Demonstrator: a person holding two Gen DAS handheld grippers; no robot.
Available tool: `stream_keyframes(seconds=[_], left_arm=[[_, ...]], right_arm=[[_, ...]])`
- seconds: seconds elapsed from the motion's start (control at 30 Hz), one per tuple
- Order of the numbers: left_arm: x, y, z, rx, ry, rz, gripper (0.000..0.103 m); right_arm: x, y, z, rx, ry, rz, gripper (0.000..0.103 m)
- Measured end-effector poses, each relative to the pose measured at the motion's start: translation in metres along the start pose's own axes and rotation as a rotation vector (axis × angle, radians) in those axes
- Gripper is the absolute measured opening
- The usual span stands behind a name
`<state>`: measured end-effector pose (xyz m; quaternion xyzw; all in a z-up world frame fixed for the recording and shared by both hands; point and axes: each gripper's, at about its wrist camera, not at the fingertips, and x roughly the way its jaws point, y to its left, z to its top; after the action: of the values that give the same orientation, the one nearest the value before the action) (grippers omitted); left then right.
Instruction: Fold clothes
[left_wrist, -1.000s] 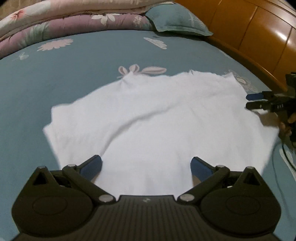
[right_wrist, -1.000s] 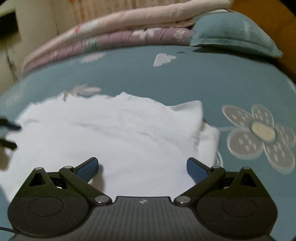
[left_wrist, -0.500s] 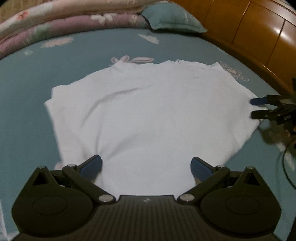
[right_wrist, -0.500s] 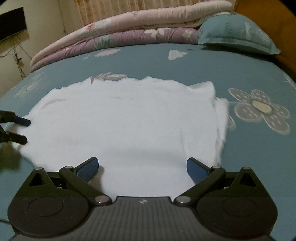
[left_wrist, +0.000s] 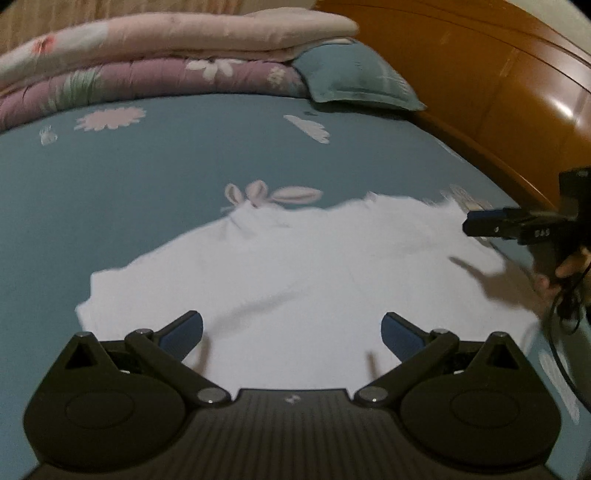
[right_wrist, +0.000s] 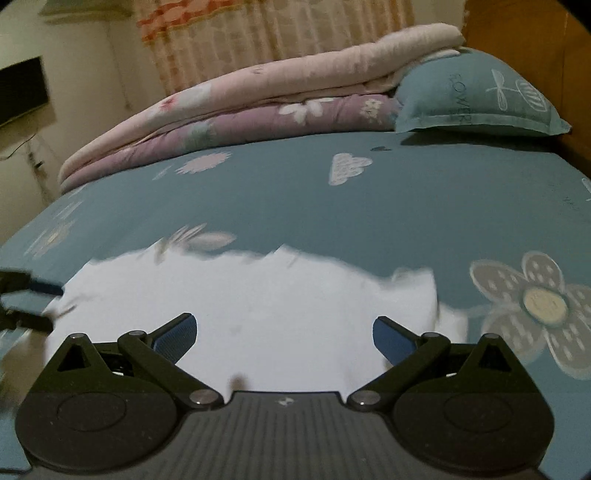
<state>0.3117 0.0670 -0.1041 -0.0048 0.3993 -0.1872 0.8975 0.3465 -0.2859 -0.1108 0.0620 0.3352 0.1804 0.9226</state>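
Observation:
A white garment (left_wrist: 295, 280) lies spread flat on a teal bedsheet (left_wrist: 147, 177), its near hem running under both cameras. My left gripper (left_wrist: 291, 332) hovers open over the near left part of the cloth with nothing between its fingers. My right gripper (right_wrist: 282, 334) is open too, low over the near right part of the same garment (right_wrist: 258, 295). In the left wrist view the right gripper (left_wrist: 476, 225) shows side-on at the garment's right edge, a hand (left_wrist: 569, 266) behind it. In the right wrist view the left gripper (right_wrist: 33, 302) pokes in at the far left.
Folded pink and purple quilts (right_wrist: 240, 110) and a teal pillow (right_wrist: 476, 99) are stacked at the far end of the bed. A wooden headboard (left_wrist: 498, 74) runs along the right side. A dark cable (left_wrist: 561, 332) hangs by the hand. The sheet carries flower prints (right_wrist: 535, 314).
Both grippers have dropped lower and tilted toward the far end of the bed, so the garment fills less of each view. Both stay open. The garment lies as before.

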Motion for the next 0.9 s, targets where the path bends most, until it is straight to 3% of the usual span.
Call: stream_keyframes(seconds=[0.17,0.3,0.4,0.53,0.6,0.67,0.77,0.9], left_arm=[[0.040,0.025,0.027,-0.080,-0.011,0.014,0.102],[0.037,0.036,0.028,-0.105,-0.036,0.054,0.102],[0.024,0.028,0.028,-0.100,-0.039,0.070,0.102],[-0.012,-0.005,0.009,-0.036,-0.069,-0.009,0.102],[-0.028,-0.019,-0.011,-0.016,-0.055,-0.014,0.102],[-0.036,-0.021,-0.036,-0.047,-0.018,-0.004,0.102],[-0.049,-0.016,-0.070,-0.096,0.019,-0.007,0.102],[-0.074,-0.037,-0.076,0.004,0.035,0.050,0.102]], right_arm=[[0.042,-0.032,0.007,0.048,0.007,-0.084,0.103],[0.030,-0.042,0.011,0.088,-0.015,-0.219,0.103],[0.009,-0.036,0.007,0.091,0.001,-0.169,0.103],[-0.029,0.008,-0.016,0.039,0.038,-0.024,0.103],[-0.042,0.026,-0.038,0.028,0.061,0.018,0.103],[-0.053,0.034,-0.064,0.032,0.104,0.013,0.103],[-0.076,0.036,-0.095,0.016,0.066,-0.002,0.103],[-0.097,0.041,-0.105,0.051,0.098,-0.037,0.103]])
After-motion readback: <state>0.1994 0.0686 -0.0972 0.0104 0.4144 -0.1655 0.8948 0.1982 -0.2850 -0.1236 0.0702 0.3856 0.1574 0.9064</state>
